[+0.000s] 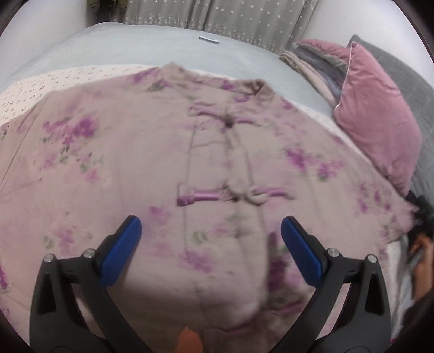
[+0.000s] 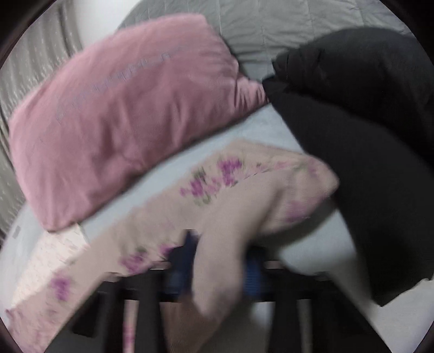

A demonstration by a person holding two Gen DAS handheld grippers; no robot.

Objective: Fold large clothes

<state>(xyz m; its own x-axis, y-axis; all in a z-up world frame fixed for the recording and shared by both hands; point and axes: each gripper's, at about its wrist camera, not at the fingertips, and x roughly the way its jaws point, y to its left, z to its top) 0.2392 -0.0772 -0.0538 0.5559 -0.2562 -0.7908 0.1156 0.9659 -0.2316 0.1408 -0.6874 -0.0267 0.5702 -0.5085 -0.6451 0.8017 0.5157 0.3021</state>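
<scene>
Floral jacket (image 1: 168, 152): pale pink, purple flower print, knotted frog fastenings down the front. Lies spread flat, front up, on the bed (image 1: 135, 49). Long axis runs along the button placket, from the near edge of the left wrist view up to the stand collar (image 1: 260, 87), which points away from the camera toward the curtain (image 1: 230, 16). One sleeve (image 2: 217, 184) extends sideways toward the pink pillow (image 2: 116, 114) and the black garment (image 2: 366, 135).

Left gripper (image 1: 211, 244): held above the lower front of the jacket, blue pads spread wide on either side of the placket, nothing between them.

Right gripper (image 2: 219, 268): heavily blurred. A fold of the sleeve cloth passes between its two blue pads and the pads sit close against it on both sides, so it grips the sleeve.

Bed covering: light grey-blue sheet. A cream cloth with small dark print (image 1: 54, 81) lies beneath the jacket's far-left part.

Pink pillow: in the left wrist view it stands at the right edge of the bed, just beside the jacket's shoulder, leaning on the grey quilted headboard (image 2: 298, 21).

Stack of folded cloths (image 1: 312, 59): behind the pillow, mauve, grey and beige layers.

Black garment: heaped at the right of the right wrist view, next to the sleeve end.

Containers: none seen.
</scene>
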